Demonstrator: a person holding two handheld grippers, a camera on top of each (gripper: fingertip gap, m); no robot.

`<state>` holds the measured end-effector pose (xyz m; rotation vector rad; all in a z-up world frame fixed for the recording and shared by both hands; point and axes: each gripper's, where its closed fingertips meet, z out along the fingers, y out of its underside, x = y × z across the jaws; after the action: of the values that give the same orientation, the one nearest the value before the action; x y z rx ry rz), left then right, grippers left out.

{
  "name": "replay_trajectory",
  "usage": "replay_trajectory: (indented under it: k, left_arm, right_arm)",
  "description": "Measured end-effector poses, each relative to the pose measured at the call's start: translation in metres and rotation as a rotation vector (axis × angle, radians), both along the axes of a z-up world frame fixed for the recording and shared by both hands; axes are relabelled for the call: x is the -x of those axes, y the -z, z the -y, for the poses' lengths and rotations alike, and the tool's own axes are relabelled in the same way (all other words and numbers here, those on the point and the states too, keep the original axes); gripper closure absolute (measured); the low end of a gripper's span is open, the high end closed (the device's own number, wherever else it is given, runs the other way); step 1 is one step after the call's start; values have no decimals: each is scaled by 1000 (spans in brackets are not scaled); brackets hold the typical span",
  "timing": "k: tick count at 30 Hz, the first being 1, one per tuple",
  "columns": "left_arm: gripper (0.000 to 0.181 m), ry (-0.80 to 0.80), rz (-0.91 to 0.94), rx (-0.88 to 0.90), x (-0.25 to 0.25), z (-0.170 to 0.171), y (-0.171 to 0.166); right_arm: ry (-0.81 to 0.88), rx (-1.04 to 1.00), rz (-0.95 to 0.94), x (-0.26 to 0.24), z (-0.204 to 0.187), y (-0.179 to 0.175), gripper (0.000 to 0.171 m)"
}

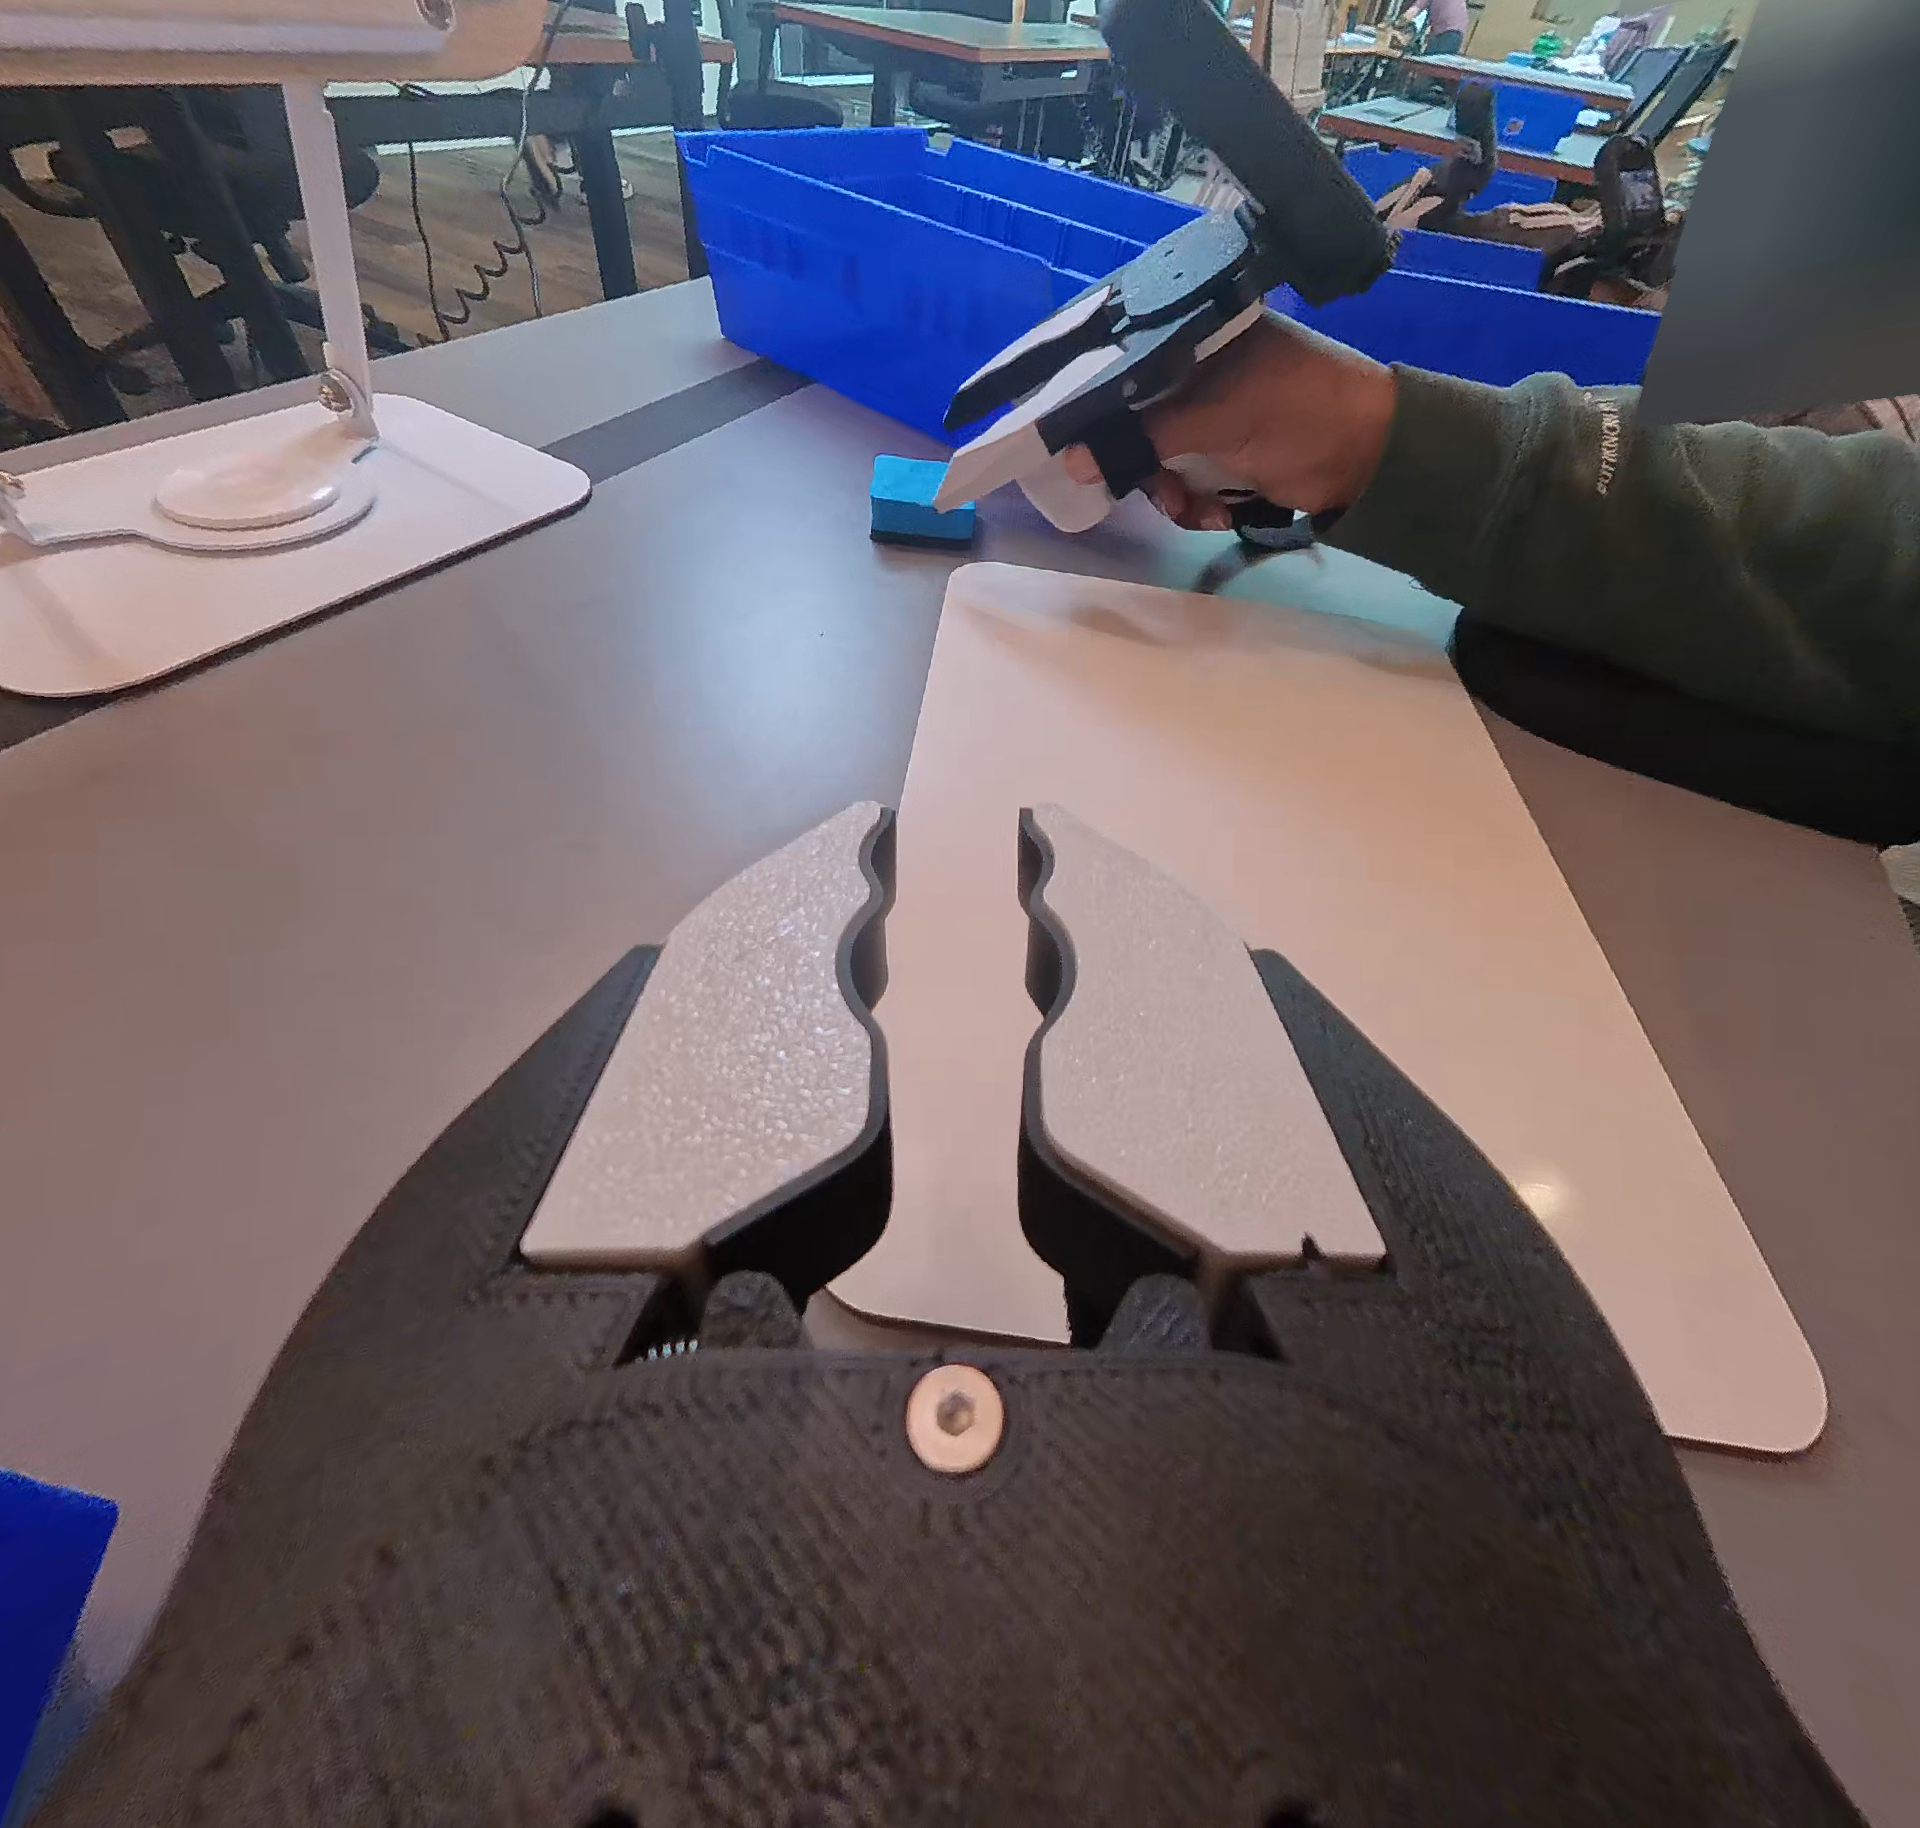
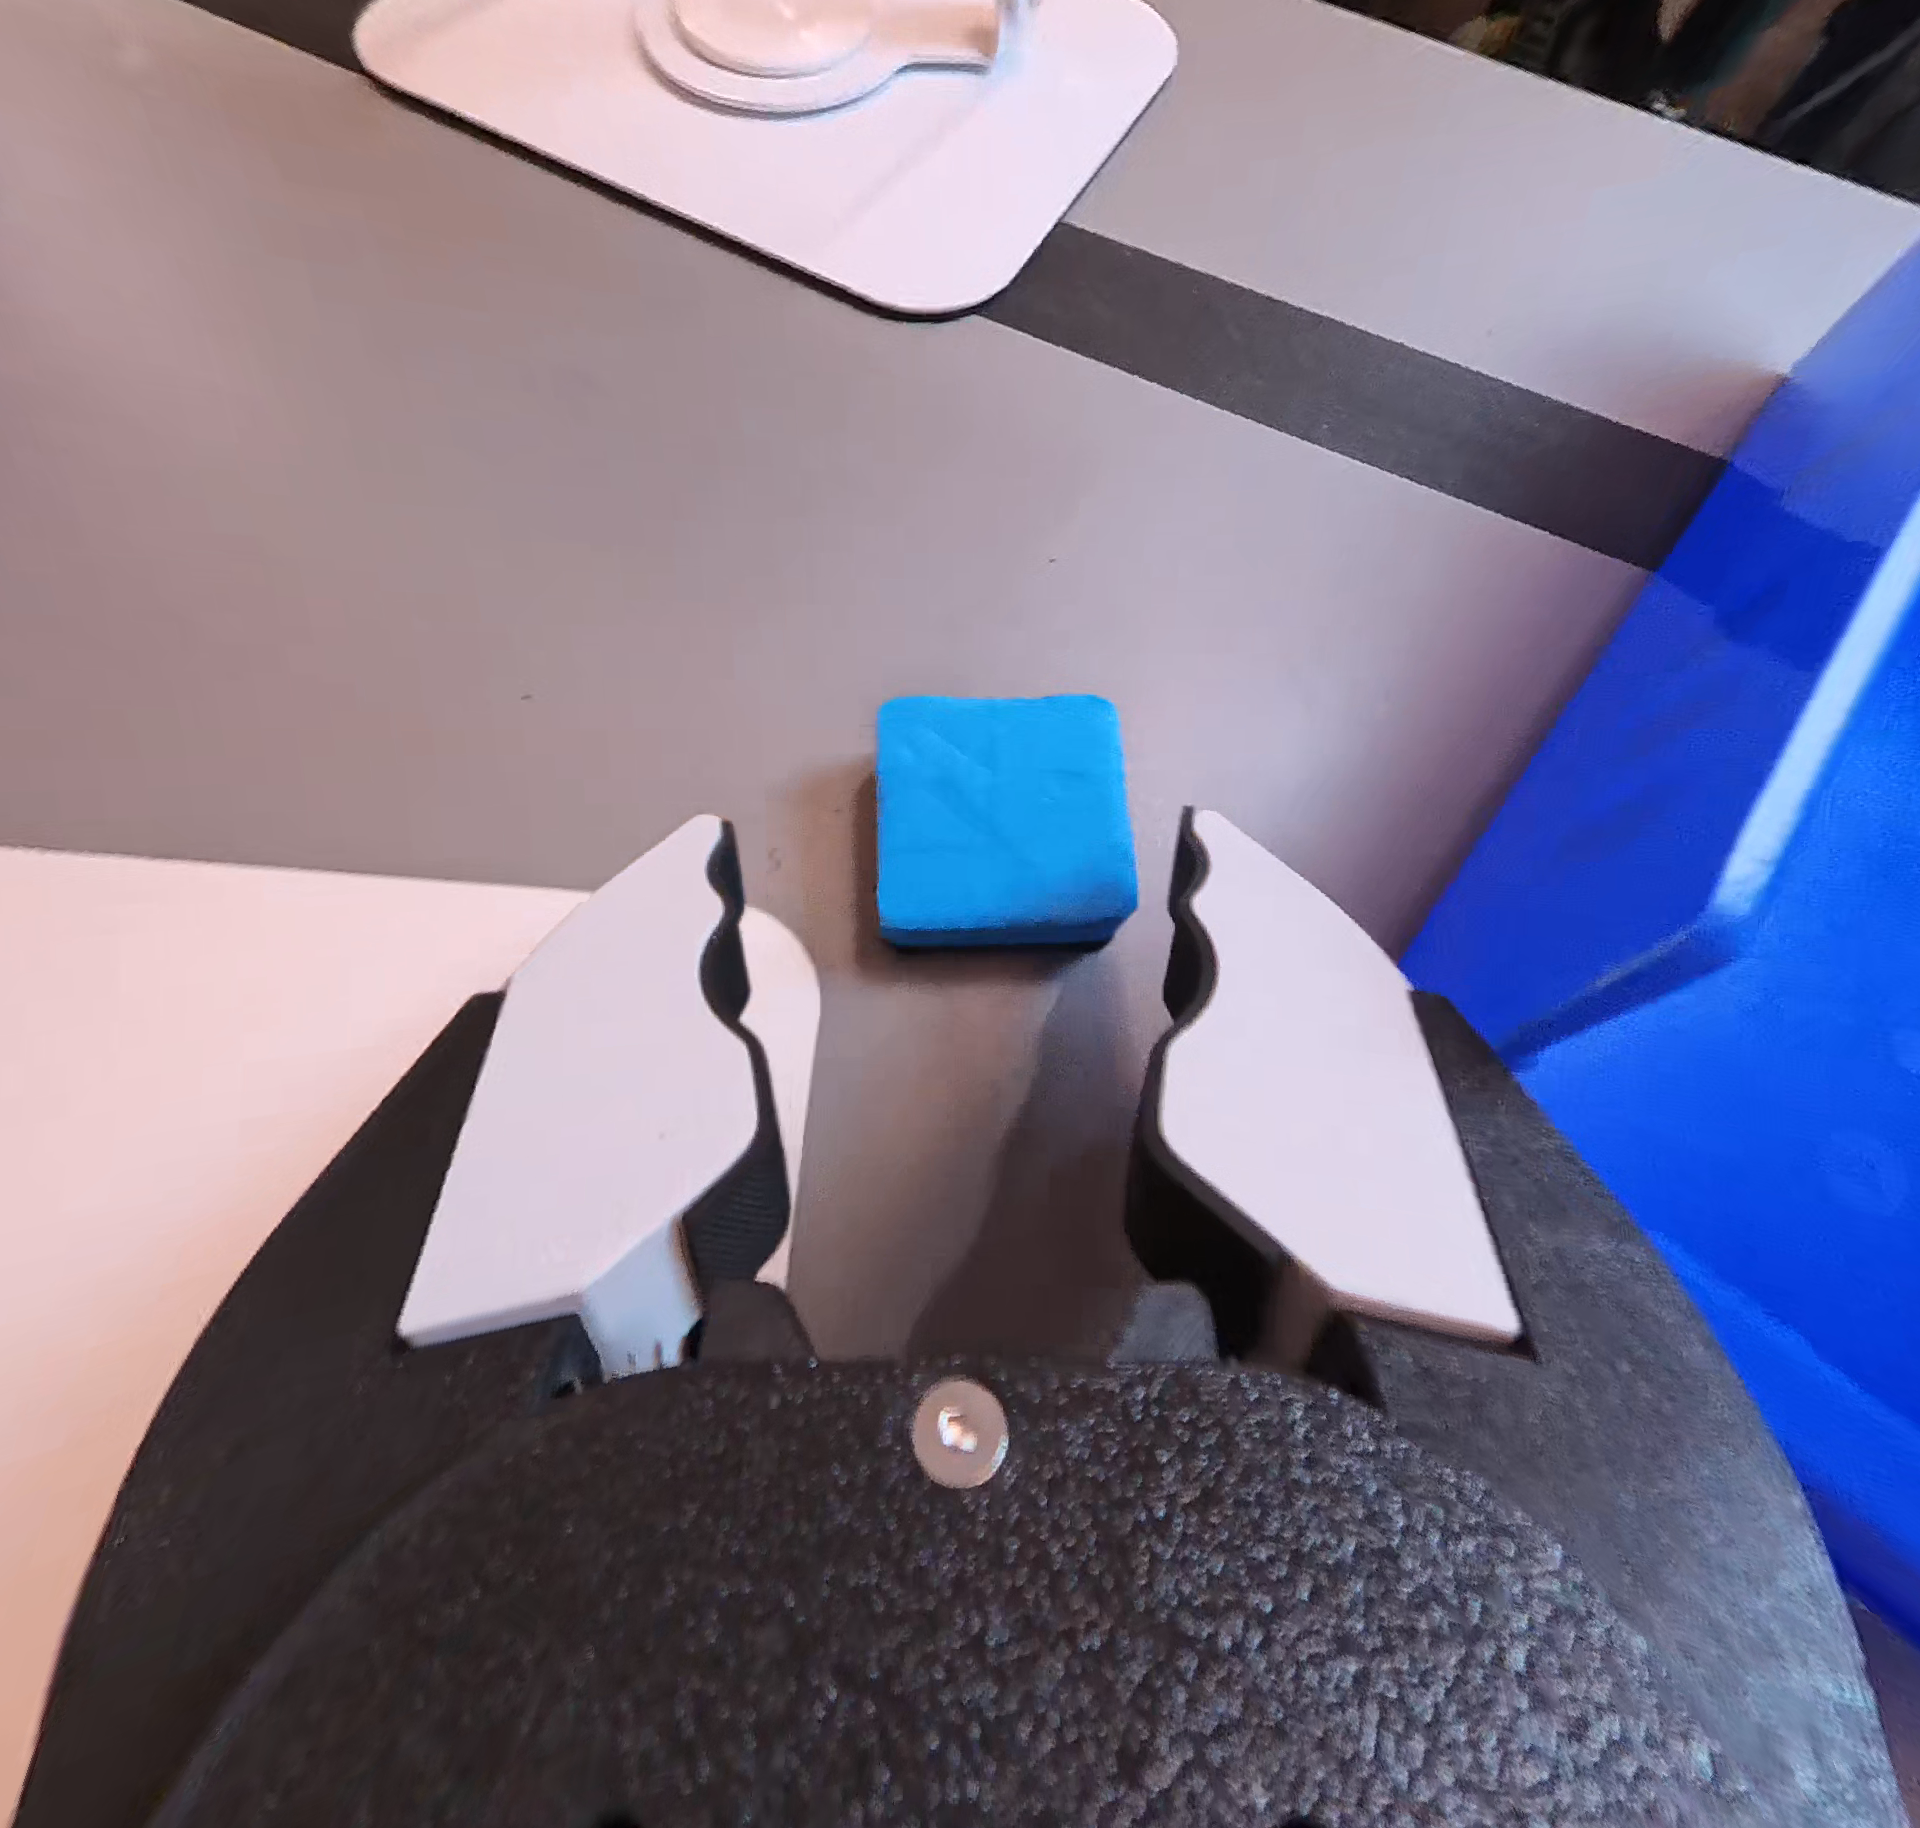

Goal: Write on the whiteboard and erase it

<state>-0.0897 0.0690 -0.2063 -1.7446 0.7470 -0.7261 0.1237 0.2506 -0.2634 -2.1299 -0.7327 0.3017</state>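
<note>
The left gripper (image 1: 956,833) hovers empty over the blank whiteboard (image 1: 1299,843), jaws narrowly parted. Just beyond the board, the blue eraser (image 2: 1000,822) sits ahead of the right gripper (image 2: 956,833), whose jaws gape; closing off-centre could shove it away.

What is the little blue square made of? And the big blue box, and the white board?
The eraser looks like soft foam: matte, creased top, rounded edges, with a darker layer underneath. The bin looks like hard plastic: glossy, with thin straight moulded walls. The whiteboard is a thin, smooth, slightly shiny sheet that reflects light; whether it is plastic or coated metal cannot be told.
</note>
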Motion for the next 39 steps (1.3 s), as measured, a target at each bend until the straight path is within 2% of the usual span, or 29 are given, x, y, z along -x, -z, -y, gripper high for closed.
replay_trajectory:
  k: [3, 6, 9, 16, 19, 27, 31, 35, 39]
  left_arm:
    - [158, 0, 47, 25, 3, 0, -5]
    - [157, -14, 71, 21, 9, -3, -9]
    - [158, -26, 51, 12, 14, -5, -6]
    - [160, -9, -8, 15, 13, -6, 6]
    - [160, -3, 0, 25, 13, -6, 7]
    - [162, -6, 6, 31, 14, -8, 8]
    - [163, -24, -14, -7, 15, -9, 5]
    - [163, -56, -42, -75, 21, -12, -6]
    - [163, -101, -121, -153, 34, -17, -27]
  right_arm:
    - [-66, 27, -2, -2, 14, -1, 89]
    - [-167, 6, -57, -3, 30, -17, 95]
    - [-182, -10, -80, -9, 33, -26, 101]
    - [-178, 60, 18, -14, 32, 6, 112]
    - [-208, 60, 7, -7, 33, 8, 122]
    - [-213, 34, 18, 5, 20, 14, 126]
    - [-245, -37, 5, 1, 29, -10, 126]
    - [-220, -155, 95, -35, 32, -51, 129]
    - [-235, -73, 280, -76, 41, -45, 129]
